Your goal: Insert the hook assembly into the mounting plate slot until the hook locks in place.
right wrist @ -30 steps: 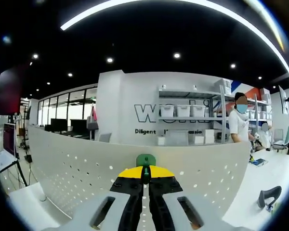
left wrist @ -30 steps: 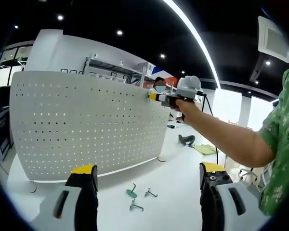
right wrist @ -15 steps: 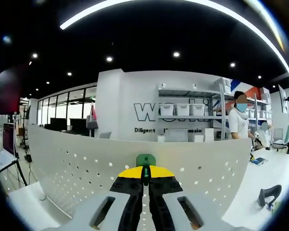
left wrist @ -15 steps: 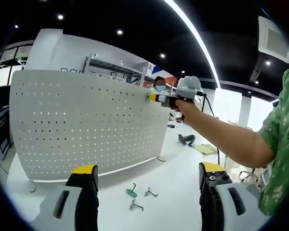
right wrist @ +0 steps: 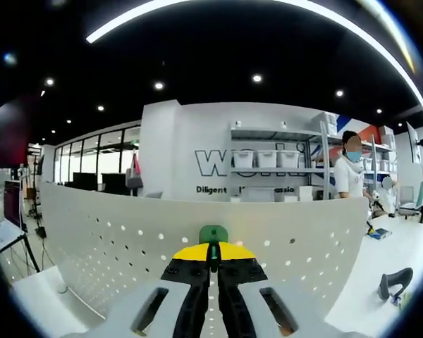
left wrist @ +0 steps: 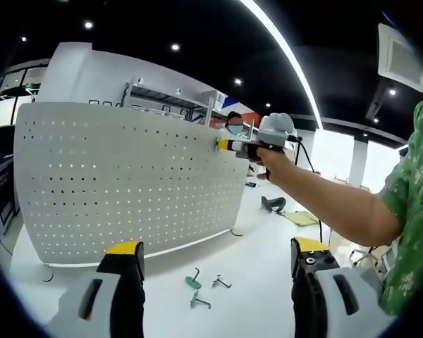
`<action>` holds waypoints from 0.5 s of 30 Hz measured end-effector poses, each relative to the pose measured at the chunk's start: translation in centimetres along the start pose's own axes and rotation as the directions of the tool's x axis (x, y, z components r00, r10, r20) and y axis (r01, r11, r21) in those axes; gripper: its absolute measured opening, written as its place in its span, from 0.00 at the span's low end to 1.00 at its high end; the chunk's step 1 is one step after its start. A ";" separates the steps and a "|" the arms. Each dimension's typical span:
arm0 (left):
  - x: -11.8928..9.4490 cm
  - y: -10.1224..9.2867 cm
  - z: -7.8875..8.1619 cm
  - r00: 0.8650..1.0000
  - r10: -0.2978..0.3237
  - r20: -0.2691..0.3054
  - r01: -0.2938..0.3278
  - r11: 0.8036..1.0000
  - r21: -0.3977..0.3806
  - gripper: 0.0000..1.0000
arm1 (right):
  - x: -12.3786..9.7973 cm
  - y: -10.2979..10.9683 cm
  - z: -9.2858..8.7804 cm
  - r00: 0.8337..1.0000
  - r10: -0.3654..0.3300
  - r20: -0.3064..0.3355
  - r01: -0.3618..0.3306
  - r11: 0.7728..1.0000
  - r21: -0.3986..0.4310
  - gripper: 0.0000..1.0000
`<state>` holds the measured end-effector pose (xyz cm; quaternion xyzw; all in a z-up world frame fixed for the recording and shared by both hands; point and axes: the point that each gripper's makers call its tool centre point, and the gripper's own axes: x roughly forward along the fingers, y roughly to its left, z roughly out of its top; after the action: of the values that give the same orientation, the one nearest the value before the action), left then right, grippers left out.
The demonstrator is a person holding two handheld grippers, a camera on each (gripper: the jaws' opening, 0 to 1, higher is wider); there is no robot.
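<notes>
The white perforated mounting plate (left wrist: 127, 176) stands upright on a white table (left wrist: 254, 267). My left gripper (left wrist: 217, 255) is open low in front of it, nothing between its yellow-tipped jaws. A hand (left wrist: 271, 156) holds my right gripper (left wrist: 224, 144) against the plate's upper right edge. In the right gripper view the right gripper (right wrist: 213, 252) is shut on a green hook piece (right wrist: 213, 233), whose tip sits at the plate's (right wrist: 113, 243) top rim. Three loose hooks lie on the table: one with a green base (left wrist: 192, 281) and two metal ones (left wrist: 221, 283) (left wrist: 199, 303).
A dark object (left wrist: 273, 204) and a pale green pad (left wrist: 299, 218) lie on the table right of the plate. A person's bare arm and green patterned sleeve (left wrist: 409, 211) cross the right side. Shelving and a standing person (right wrist: 347, 179) are beyond the plate.
Nearly nothing has changed. The right gripper holding the hook has edged slightly right at the plate's top edge; the left gripper stays still and open.
</notes>
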<state>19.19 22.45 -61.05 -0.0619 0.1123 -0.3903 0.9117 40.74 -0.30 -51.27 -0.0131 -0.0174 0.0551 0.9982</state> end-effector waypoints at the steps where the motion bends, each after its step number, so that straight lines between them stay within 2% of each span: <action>1: 0.0 0.0 0.0 1.000 0.000 0.000 0.000 1.000 0.000 0.88 | 0.0 0.0 -0.1 1.000 0.001 -0.002 -0.001 1.000 0.001 0.01; 15: -0.1 0.2 0.0 1.000 0.005 0.001 -0.005 1.000 -0.001 0.87 | 0.0 0.1 -0.5 1.000 0.003 -0.010 -0.003 1.000 -0.004 0.01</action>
<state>19.30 22.64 -61.06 -0.0622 0.1122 -0.3880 0.9127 40.72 -0.19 -51.82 -0.0156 -0.0124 0.0564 0.9982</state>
